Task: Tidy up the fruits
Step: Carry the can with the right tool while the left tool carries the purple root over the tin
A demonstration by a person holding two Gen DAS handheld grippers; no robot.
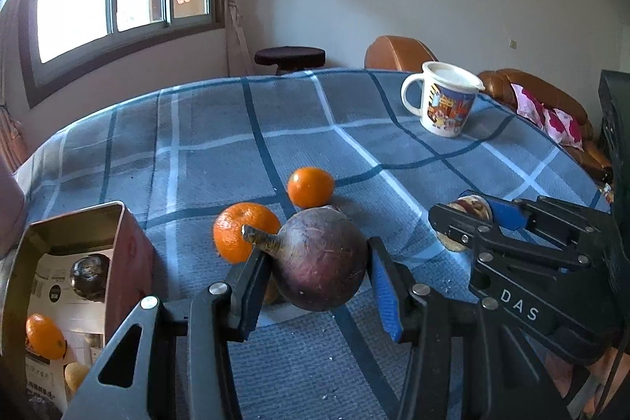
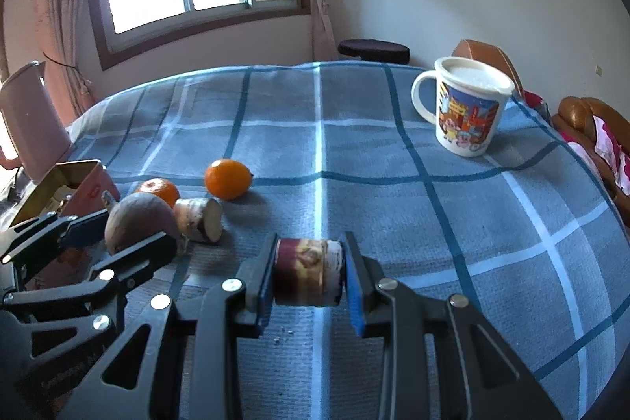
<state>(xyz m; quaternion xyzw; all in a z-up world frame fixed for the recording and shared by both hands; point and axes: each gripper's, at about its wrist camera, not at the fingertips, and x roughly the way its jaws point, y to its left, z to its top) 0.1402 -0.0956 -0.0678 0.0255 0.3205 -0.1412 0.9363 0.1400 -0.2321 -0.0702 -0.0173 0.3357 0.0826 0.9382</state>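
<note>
Broadly, the plaid-covered desk (image 2: 393, 191) carries a metal tin (image 1: 78, 262) at left (fruit already inside) and a cartoon mug (image 2: 466, 113) far right. Left gripper (image 1: 315, 270), jaws clamped on a purple stemmed fruit (image 1: 321, 258); right gripper (image 2: 309, 272) grips a cut purple-skinned piece (image 2: 307, 272). Two oranges (image 1: 246, 231) lie loose nearby.

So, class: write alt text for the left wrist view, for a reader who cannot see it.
The left tongs grip a purple fruit above a blue plaid cloth. Two oranges lie beyond it, an open tin with fruit stands left, and a mug farther right.
</note>
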